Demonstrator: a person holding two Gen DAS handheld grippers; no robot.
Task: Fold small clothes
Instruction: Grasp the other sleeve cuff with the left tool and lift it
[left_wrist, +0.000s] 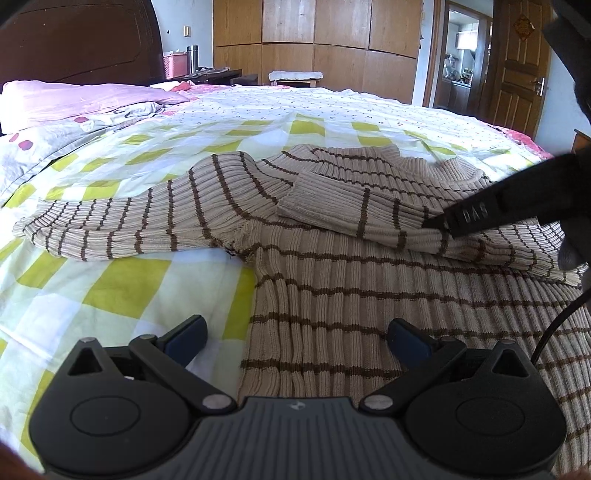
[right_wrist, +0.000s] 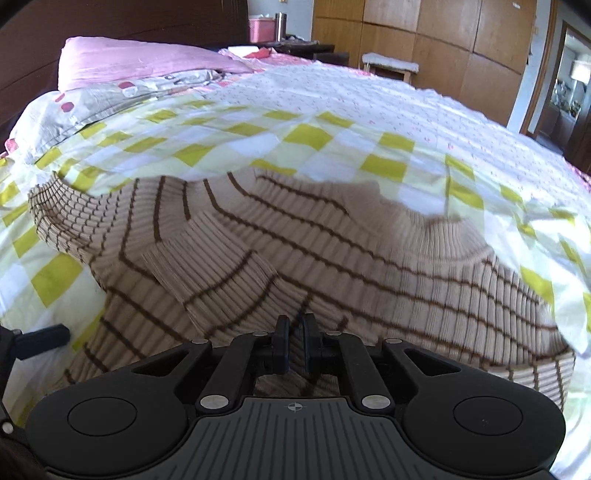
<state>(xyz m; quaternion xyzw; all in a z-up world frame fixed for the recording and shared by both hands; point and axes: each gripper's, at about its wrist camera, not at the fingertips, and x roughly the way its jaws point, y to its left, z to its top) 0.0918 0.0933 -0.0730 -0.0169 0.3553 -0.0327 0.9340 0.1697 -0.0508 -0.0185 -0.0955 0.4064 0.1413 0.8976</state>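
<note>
- Item: one ribbed knit sweater (left_wrist: 332, 295), beige with thin brown stripes, lying flat on the bed (left_wrist: 122, 280) over a yellow-and-white checked cover. Its body runs toward us, its collar away from us.
- Sleeves: we see one sleeve (left_wrist: 122, 225) stretched out sideways onto the cover. The other sleeve (left_wrist: 354, 210) is folded across the chest, cuff resting near the middle.
- Left gripper (left_wrist: 295, 341): fingers spread wide and empty, hovering above the edge of the sweater's lower body, touching nothing that we can see.
- Right gripper (right_wrist: 294, 343): fingers nearly together on the folded sleeve, and we judge that they pinch a ridge of the knit.
- Handling, by our judgement: light, soft and limp, with no stiffness of its own. The ribbing stretches, so a pulled edge is likely to lengthen and sag rather than carry the whole piece.
- Surface grip: the coarse knit should hold well between pads and is not slippery, while the cover beneath may wrinkle and drag along.
- Where to take hold: we favour the outstretched sleeve near its cuff, or the hem corners, pinching both layers.
</note>
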